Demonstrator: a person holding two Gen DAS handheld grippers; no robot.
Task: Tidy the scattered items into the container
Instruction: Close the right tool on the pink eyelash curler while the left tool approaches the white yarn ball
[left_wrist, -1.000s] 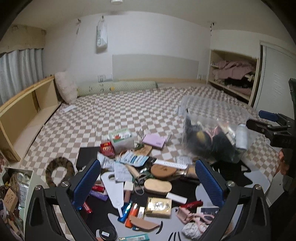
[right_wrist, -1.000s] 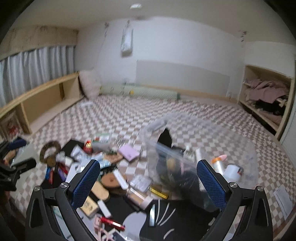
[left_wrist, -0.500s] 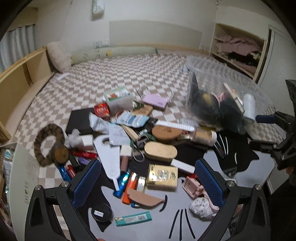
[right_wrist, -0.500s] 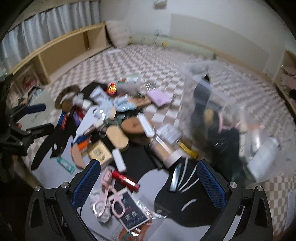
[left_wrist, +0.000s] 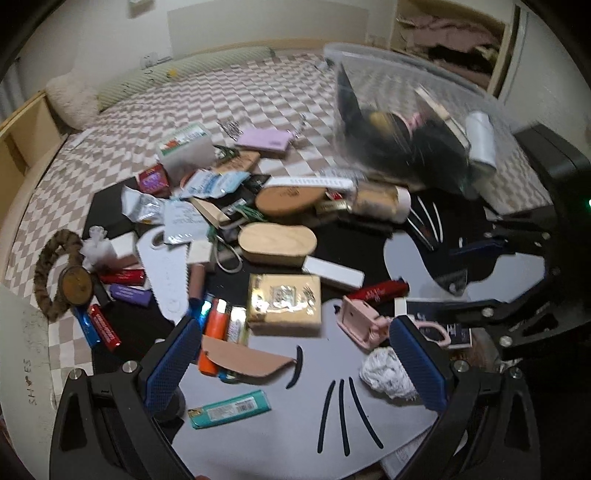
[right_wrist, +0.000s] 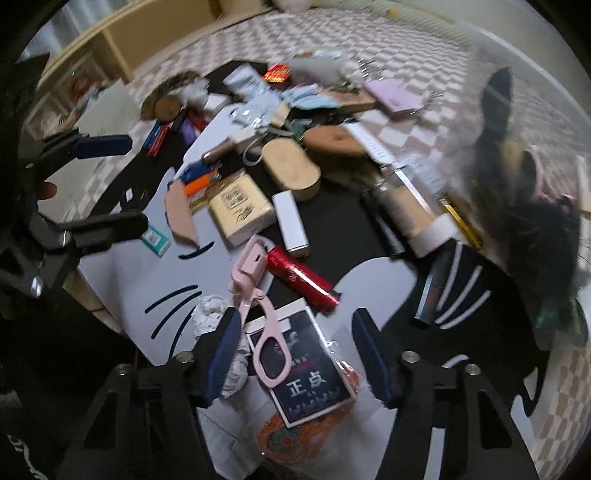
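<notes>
Scattered small items cover a cat-face mat (left_wrist: 258, 435) on the checkered floor. My left gripper (left_wrist: 295, 363) hangs open over a beige leather piece (left_wrist: 243, 360), a teal lighter (left_wrist: 229, 408) and a gold box (left_wrist: 284, 301). My right gripper (right_wrist: 295, 354) points steeply down with its jaws closing. A black card box (right_wrist: 306, 369) and the loops of a pink eyelash curler (right_wrist: 258, 306) lie between the pads, which do not touch them. The clear container (left_wrist: 406, 110) stands at the back right, partly filled with dark items.
A red tube (right_wrist: 301, 277), white case (right_wrist: 291, 223), wooden oval boxes (left_wrist: 277, 245), lighters (left_wrist: 214, 332) and a crumpled tissue (left_wrist: 386, 373) crowd the mat. Low wooden shelves (right_wrist: 122, 40) run along the left. The left gripper (right_wrist: 107, 182) shows at the right wrist view's left.
Both grippers have sunk and tipped down toward the pile, which now fills the views. The right gripper's jaws have narrowed around the card box and curler.
</notes>
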